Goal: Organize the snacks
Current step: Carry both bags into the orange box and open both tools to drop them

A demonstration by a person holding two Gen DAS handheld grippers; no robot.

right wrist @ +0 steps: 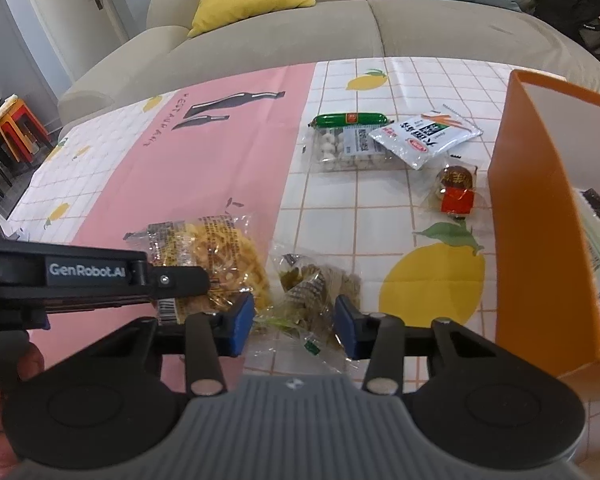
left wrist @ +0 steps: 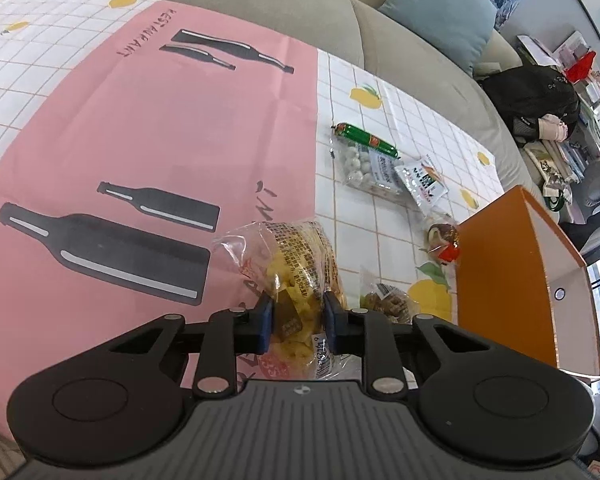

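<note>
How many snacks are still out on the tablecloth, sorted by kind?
Yellow crisps bag, in the left claw: 1
Brown snack bag: 1
Green sausage: 1
White-ball pack: 1
White sachet: 1
Red-and-brown sweet: 1
Total: 6

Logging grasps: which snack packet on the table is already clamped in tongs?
The clear bag of yellow curly crisps, pinched between the left tongs. The right tongs only straddle the brownish snack packet, jaws still open; the other snacks lie untouched.
</note>
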